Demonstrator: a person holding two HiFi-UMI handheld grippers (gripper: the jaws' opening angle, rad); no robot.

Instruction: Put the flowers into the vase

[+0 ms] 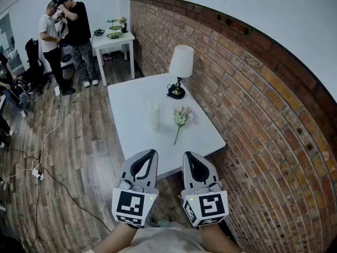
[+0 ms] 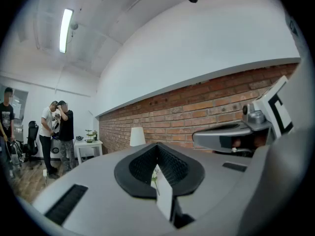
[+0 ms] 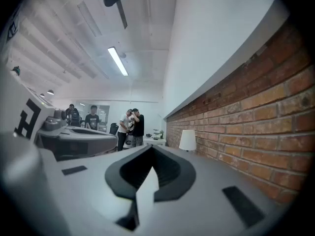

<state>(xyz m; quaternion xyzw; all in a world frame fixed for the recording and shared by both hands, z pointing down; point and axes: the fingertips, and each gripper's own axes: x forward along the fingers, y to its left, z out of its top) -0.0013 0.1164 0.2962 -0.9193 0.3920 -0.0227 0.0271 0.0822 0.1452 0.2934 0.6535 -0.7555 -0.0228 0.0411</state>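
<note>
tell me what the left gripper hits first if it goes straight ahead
Probably the flowers on the white table: they show in the slit between the jaws of the left gripper. Height is unclear; it may pass above them.

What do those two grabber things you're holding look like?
The left gripper and the right gripper match. Each is grey, with black padded jaws that narrow to a point. At the back, each has a white cube printed with black square markers, and a tiny green light beside it. The person's top looks pale, and no sleeves show on the forearms.
</note>
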